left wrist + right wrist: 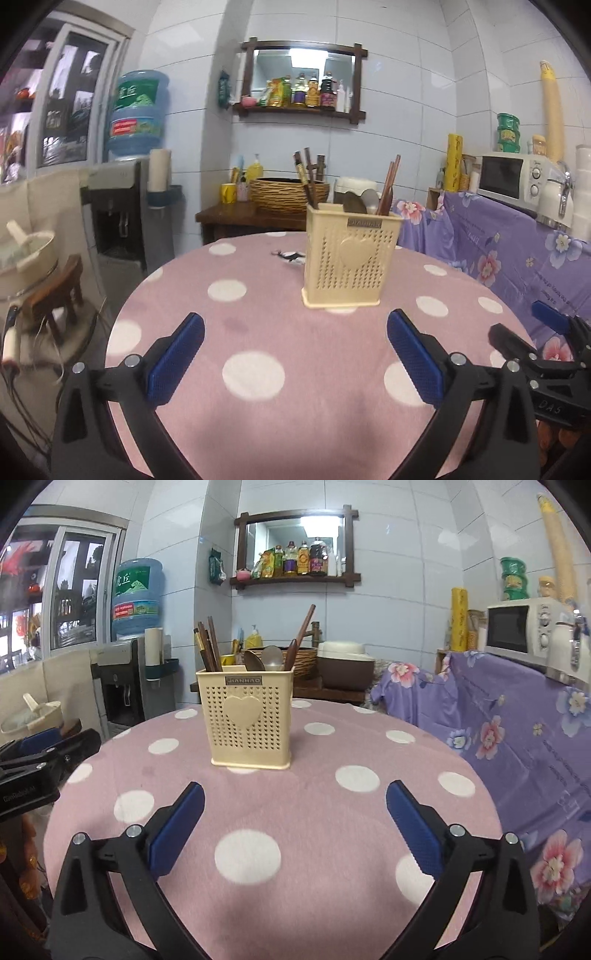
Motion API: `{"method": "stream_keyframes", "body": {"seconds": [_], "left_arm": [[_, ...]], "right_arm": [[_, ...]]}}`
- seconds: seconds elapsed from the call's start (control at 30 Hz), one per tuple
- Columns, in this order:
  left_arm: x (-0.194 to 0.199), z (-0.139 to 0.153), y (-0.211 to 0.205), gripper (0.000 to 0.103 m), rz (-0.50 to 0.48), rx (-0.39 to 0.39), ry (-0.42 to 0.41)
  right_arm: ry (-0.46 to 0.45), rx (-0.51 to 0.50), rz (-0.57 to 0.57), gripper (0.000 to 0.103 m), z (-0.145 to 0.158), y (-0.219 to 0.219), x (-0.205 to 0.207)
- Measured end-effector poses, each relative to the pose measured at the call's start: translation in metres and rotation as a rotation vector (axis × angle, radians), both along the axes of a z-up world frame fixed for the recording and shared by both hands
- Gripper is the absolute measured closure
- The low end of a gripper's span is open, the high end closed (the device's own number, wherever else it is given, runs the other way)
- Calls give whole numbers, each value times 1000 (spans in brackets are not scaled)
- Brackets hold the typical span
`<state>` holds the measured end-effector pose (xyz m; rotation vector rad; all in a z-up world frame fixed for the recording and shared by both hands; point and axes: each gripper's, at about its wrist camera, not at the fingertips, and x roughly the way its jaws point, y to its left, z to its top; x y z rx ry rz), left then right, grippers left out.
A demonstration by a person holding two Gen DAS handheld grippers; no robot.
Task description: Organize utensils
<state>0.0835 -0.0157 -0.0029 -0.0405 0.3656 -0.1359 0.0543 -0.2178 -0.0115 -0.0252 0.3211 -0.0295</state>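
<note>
**Both grippers hanging open over the round worktop**

A white-tiled kitchen corner is surrounding a round worktop (317, 812) that is wearing a pink cloth with white dots. The left gripper (295, 354) is hovering low over the near part of the cloth, its blue pads spread wide with only bare cloth between them. The right gripper (295, 827) is hovering just beside it, equally wide apart and gripping nothing. Beyond both, a cream perforated utensil holder (249, 720) with a raised heart on its face is standing upright near the middle of the worktop, well apart from the fingertips. Dark chopsticks (208, 646) and metal spoons (264, 659) are sticking up out of it. Farther back, a wicker basket (288, 194) is sitting on a wooden side table, a water dispenser (125, 672) is standing at the left, and a white microwave (513, 177) is resting at the right on a purple floral cover.
</note>
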Motion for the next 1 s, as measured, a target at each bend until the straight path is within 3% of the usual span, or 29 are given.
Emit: {"method": "stream_keyframes", "body": {"seconds": [0.1,0.27,0.4,1.0], "left_arm": [[-25,-6,3,5,20,-12,-45],[-61,-4,1,5,48,27,-140],[-75,1,9,5,80,14,-190],[-79,2,15,5,86,-23,-188]], "right_arm": [[-40,-39,-12,6,-3,12,-30],[-43,10,16,6,0,21,-56],[-46,1,46,6,2,29,-65],[-57,8,56,6,7,30,-65]]}}
